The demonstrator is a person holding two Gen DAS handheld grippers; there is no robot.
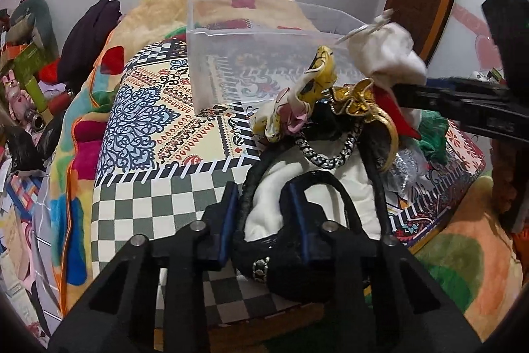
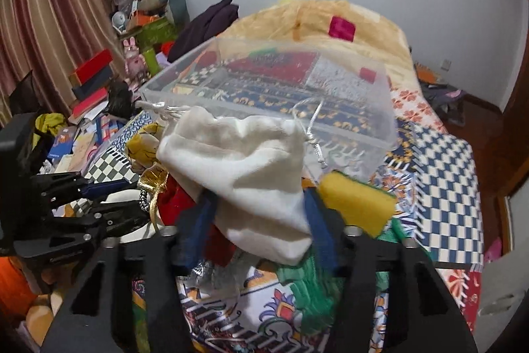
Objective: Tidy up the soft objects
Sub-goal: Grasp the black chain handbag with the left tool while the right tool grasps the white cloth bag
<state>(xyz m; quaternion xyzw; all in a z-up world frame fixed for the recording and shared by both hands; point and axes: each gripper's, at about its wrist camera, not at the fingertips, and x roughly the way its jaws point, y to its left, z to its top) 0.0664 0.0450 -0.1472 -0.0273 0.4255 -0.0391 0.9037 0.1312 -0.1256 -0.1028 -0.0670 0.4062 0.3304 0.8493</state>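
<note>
Between the left hand-held gripper's (image 1: 264, 214) fingers sits a black bag (image 1: 284, 257), clamped, on the bed (image 1: 148, 187); the right hand-held gripper (image 2: 261, 220) is clamped on a white pouch (image 2: 244, 174), the clear bin (image 2: 264, 88) just ahead.

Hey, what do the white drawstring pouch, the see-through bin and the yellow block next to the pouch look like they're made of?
White drawstring pouch: soft matte cloth, likely velvet or fleece; it sags and creases in the right gripper.
See-through bin: rigid clear plastic, slightly frosted; the bedspread pattern shows through its straight walls.
Yellow block: looks like sponge foam, matte, with a thin green layer that may be a scouring pad.
</note>
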